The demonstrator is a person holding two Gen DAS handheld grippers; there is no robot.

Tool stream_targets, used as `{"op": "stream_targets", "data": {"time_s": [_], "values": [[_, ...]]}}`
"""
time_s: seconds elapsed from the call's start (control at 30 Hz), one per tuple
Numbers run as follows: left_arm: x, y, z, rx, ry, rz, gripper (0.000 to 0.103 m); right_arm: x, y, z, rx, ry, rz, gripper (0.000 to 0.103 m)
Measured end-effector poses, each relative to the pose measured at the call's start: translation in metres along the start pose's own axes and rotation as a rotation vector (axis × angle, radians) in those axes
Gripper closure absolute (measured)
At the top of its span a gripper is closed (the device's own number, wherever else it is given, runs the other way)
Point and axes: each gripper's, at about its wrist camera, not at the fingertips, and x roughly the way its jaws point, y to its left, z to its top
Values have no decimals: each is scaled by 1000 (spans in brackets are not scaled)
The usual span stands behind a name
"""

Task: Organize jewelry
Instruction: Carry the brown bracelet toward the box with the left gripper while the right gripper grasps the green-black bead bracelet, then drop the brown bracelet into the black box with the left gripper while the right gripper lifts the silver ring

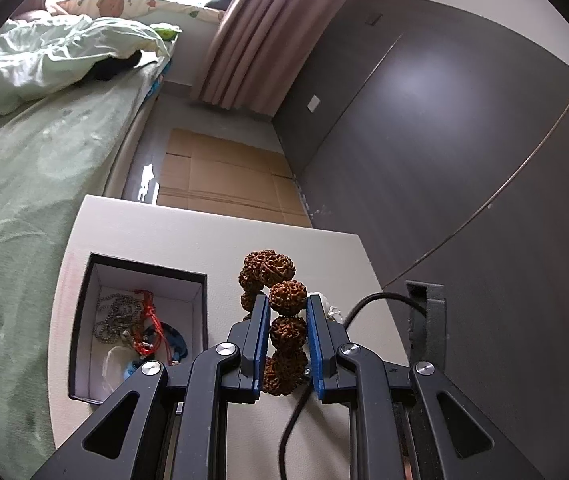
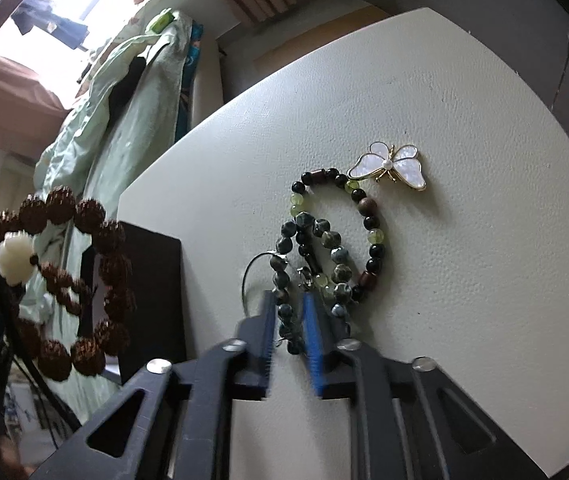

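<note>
My left gripper is shut on a brown knobbly-bead bracelet, held above the white table, right of the open black jewelry box. The box holds a silver chain, a red cord and blue pieces. The same bracelet, with a white carved bead, hangs at the left of the right wrist view. My right gripper is shut on a dark green bead bracelet low over the table. A black, green and brown bead bracelet and a white butterfly brooch lie beyond it.
The white table stands beside a bed with green bedding. A black cable runs by the left gripper. Flat cardboard lies on the floor past the table. A dark wall panel stands to the right.
</note>
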Motion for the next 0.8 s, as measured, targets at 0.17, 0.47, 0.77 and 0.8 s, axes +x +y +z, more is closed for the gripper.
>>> {"op": "stream_targets", "data": {"time_s": [0.17, 0.47, 0.77, 0.8], "values": [[-11, 7, 4, -8, -32, 16, 84, -8, 9, 0, -11, -28, 67, 99], [-25, 37, 12, -66, -76, 67, 84, -32, 35, -3, -65, -92, 194, 99], [3, 68, 13, -130, 50, 184, 76, -33, 50, -6, -75, -111, 248, 99], [4, 71, 12, -142, 55, 185, 71, -33, 51, -6, -76, -111, 256, 99]]}}
